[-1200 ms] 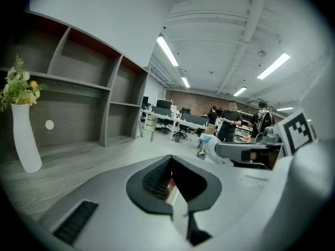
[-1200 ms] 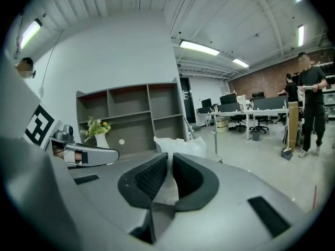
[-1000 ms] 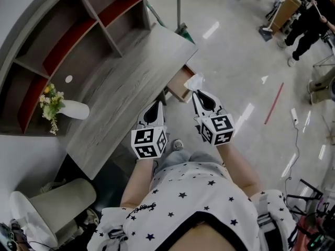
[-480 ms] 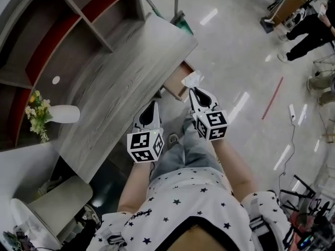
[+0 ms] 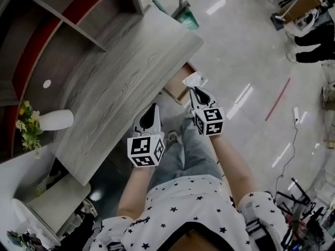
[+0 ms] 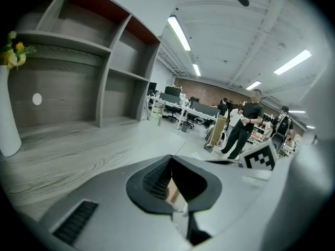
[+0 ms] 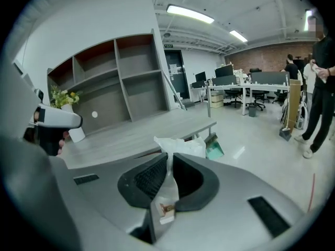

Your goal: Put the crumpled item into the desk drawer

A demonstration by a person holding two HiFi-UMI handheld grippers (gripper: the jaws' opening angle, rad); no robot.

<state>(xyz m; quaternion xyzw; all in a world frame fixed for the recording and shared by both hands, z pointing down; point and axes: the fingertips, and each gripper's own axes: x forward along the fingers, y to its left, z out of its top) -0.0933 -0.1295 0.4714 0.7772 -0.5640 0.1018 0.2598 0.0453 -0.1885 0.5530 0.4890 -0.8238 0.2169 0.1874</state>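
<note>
A crumpled white item (image 5: 193, 80) sticks out of my right gripper (image 5: 198, 93), which is shut on it. It hangs just over the outer corner of the open wooden drawer (image 5: 178, 88) under the grey desk (image 5: 115, 88). In the right gripper view the crumpled item (image 7: 180, 146) is pinched between the jaws of the right gripper (image 7: 168, 157), its lower part running down through the gap. My left gripper (image 5: 152, 110) is at the desk's front edge, left of the drawer. In the left gripper view the left gripper (image 6: 171, 158) has its tips together with nothing held.
A white vase (image 5: 52, 120) with flowers stands on the desk's left end, below grey shelves (image 5: 63, 30). A green dustpan (image 5: 186, 14) leans past the desk's far end. The person's legs are under the grippers. People (image 7: 319, 88) stand far off on the shiny floor.
The head view has swung, so the desk sits differently in the picture. Both grippers have drifted slightly left beside the drawer. The right grip on the crumpled item is unchanged.
</note>
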